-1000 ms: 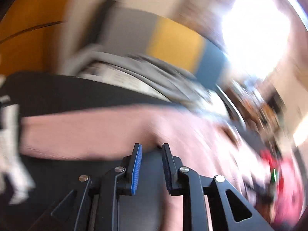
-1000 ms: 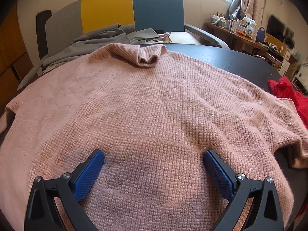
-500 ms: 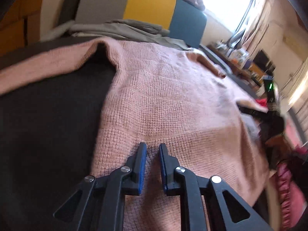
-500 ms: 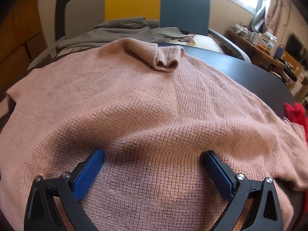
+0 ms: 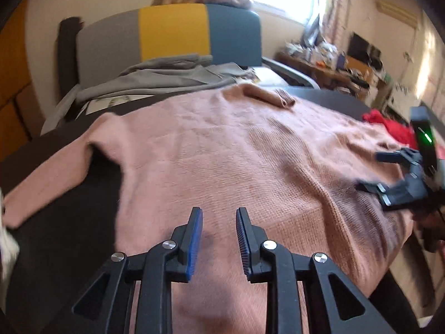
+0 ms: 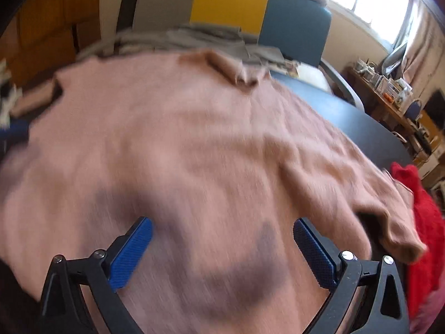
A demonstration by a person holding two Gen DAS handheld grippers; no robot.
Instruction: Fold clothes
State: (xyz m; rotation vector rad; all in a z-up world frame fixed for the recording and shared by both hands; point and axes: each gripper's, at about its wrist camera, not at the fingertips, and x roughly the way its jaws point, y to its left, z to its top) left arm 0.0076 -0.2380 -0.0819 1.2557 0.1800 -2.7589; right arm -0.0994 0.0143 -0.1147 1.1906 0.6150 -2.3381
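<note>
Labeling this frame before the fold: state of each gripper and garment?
left gripper: open, narrow gap, empty, over hem
right gripper: open wide, empty
pink sweater: spread flat on the table, unfolded
red garment: bunched at table edge
grey clothes: piled on chair

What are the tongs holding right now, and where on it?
Nothing. Both the left tongs and right tongs are open above the pink sweater, with no fabric pinched between the pads.
</note>
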